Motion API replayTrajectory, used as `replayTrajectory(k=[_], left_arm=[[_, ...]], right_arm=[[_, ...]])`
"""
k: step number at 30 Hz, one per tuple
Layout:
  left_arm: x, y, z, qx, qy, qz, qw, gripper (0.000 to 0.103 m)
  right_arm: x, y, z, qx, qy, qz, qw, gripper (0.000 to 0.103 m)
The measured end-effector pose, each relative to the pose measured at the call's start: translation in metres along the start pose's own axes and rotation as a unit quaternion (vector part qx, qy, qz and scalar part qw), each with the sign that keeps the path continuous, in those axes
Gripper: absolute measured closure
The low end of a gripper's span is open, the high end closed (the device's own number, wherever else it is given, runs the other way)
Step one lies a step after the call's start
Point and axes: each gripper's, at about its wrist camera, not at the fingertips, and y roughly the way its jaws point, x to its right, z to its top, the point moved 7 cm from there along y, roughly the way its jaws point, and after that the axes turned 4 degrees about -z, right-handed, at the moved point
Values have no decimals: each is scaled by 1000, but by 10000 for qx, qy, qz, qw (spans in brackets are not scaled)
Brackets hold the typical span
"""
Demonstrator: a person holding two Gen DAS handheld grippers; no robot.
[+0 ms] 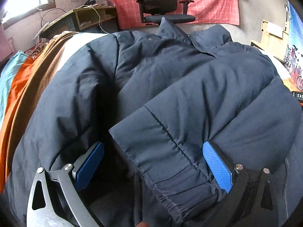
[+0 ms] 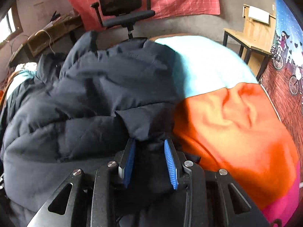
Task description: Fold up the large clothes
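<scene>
Navy puffer jacket (image 1: 170, 79) sleeve cuff (image 1: 181, 170) lay btwn wide-spread left gripper (image 1: 153, 162) jaws; right gripper (image 2: 150, 162) clamped hem fabric. Cuff best pinched squarely.

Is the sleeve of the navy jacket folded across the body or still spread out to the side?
Folded across: the sleeve lies over the jacket body, its cuff between the left gripper open jaws.

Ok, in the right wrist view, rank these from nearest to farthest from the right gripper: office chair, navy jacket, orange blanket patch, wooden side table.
1. Navy jacket: its fabric sits between the jaws of the right gripper.
2. Orange blanket patch: just right of the jaws.
3. Wooden side table: far right, past the bed.
4. Office chair: at the back wall, top centre; close to the table in depth, so this order is tentative.
</scene>
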Motion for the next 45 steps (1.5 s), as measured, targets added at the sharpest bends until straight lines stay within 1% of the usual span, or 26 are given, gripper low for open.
replayTrajectory(k=[2, 5, 7, 9, 11, 12, 14, 15, 16, 17, 19, 22, 24, 25, 27, 28, 31, 32, 34, 36, 37, 41, 42, 43, 44, 45], left_arm=[[-2, -8, 1, 49, -26, -34, 10000, 1], [-8, -30, 2, 161, -237, 81, 9996, 1], [-13, -51, -3, 222, -505, 202, 9983, 1], [-19, -81, -12, 433, -853, 129, 9953, 1], [-32, -110, -27, 588, -1194, 155, 9910, 1], [-41, -123, -35, 633, -1354, 213, 9885, 1], [-63, -147, -58, 667, -1719, 426, 9819, 1], [-70, -155, -66, 650, -1842, 509, 9794, 1], [-81, -163, -79, 609, -2018, 629, 9755, 1], [-93, -172, -93, 548, -2238, 775, 9700, 1], [-115, -183, -120, 404, -2669, 992, 9578, 1], [-144, -199, -158, 228, -3435, 1140, 9319, 1], [-160, -208, -177, 144, -3841, 1279, 9143, 1], [-168, -211, -184, 110, -3997, 1382, 9061, 1], [-185, -218, -199, 44, -4332, 1653, 8860, 1], [-193, -218, -205, 48, -4533, 1720, 8746, 1], [-210, -217, -213, 114, -5017, 1523, 8515, 1], [-214, -216, -214, 143, -5144, 1488, 8444, 1], [-220, -219, -216, 291, -5306, 1393, 8356, 1], [-226, -224, -218, 487, -5507, 1267, 8236, 1], [-229, -225, -217, 635, -5614, 1177, 8166, 1], [-241, -230, -223, 995, -6024, 999, 7856, 3], [-242, -231, -223, 1031, -6061, 1015, 7821, 5], [-243, -235, -224, 1119, -6105, 1045, 7771, 16], [-244, -237, -224, 1174, -6119, 1054, 7750, 26], [-247, -238, -224, 1158, -6131, 1145, 7730, 42]], right_arm=[[1, -1, 0, 29, 33, 26, 10000, 73], [2, -2, 1, 160, 81, 73, 9998, 73], [5, -7, -1, 238, 154, 124, 9995, 72], [10, -15, -4, 322, 213, 178, 9991, 70], [12, -23, -7, 434, 238, 149, 9987, 67], [11, -28, -6, 470, 213, 58, 9987, 63], [-1, -42, -3, 554, -2, -130, 9984, 50], [-11, -53, -3, 664, -150, -111, 9976, 38], [-23, -65, -3, 791, -318, -34, 9964, 32], [-36, -75, -4, 884, -492, 52, 9949, 32], [-72, -94, -8, 941, -774, 451, 9915, 27], [-124, -115, -16, 937, -1025, 1070, 9845, 20], [-166, -127, -26, 943, -1351, 1391, 9765, 19], [-181, -130, -31, 939, -1490, 1471, 9733, 19], [-225, -133, -45, 937, -1926, 1604, 9635, 19], [-239, -132, -51, 936, -2096, 1620, 9597, 19], [-283, -115, -70, 867, -2571, 1456, 9514, 19], [-294, -109, -75, 816, -2660, 1390, 9504, 19], [-310, -96, -82, 791, -2796, 1229, 9489, 19], [-319, -82, -92, 729, -2939, 1014, 9476, 19], [-319, -76, -96, 742, -3039, 880, 9457, 17], [-314, -70, -101, 879, -3027, 978, 9440, 14], [-313, -68, -100, 875, -3010, 1005, 9443, 13], [-313, -67, -102, 877, -3001, 1010, 9445, 12], [-313, -65, -102, 892, -3012, 994, 9442, 12], [-313, -63, -103, 930, -3043, 957, 9432, 11]])
